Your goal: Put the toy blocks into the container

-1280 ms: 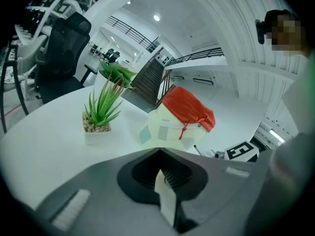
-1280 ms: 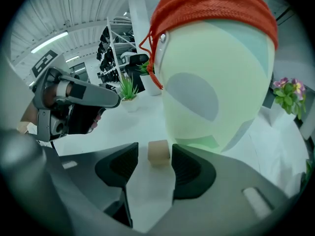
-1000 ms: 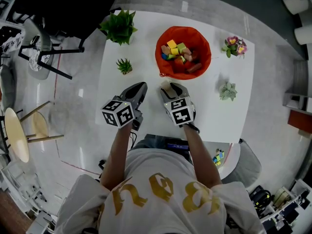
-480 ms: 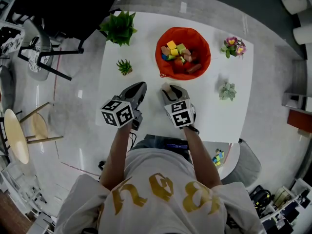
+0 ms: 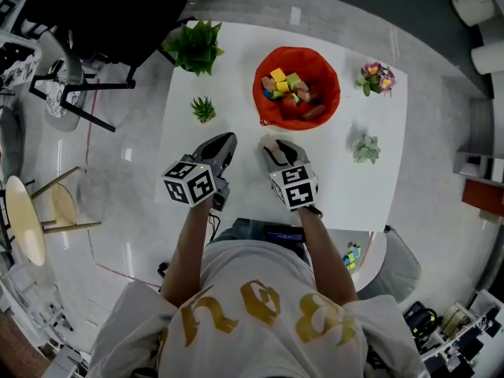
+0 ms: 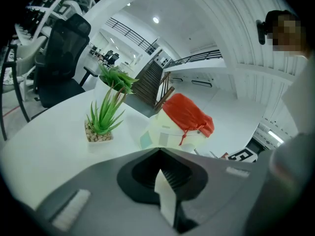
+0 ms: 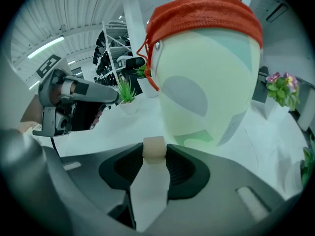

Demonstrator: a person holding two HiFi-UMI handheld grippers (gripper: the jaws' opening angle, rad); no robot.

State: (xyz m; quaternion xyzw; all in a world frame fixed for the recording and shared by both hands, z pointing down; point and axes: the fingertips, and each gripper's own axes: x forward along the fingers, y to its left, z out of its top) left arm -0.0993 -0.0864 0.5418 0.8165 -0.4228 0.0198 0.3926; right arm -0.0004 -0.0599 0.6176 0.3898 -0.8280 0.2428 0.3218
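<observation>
- On the white table, a red-lined container stands toward the far edge, holding a heap of coloured blocks.
- Right gripper, just short of it, has just drawn its jaws in and pinches a pale block.
- Left gripper, alongside, has its jaws pressed together on nothing.

The left gripper and the right gripper are side by side over the near part of the white table, both pointing away from the person. The jaws of the right gripper have just been closing, and a small pale block shows between them. Beyond the right gripper, apart from it, stands the red container with coloured blocks inside. Beyond the left gripper stands a small green plant, and farther off a bigger plant. To the right of the right gripper are a pale succulent and, farther, a flowering plant.
</observation>
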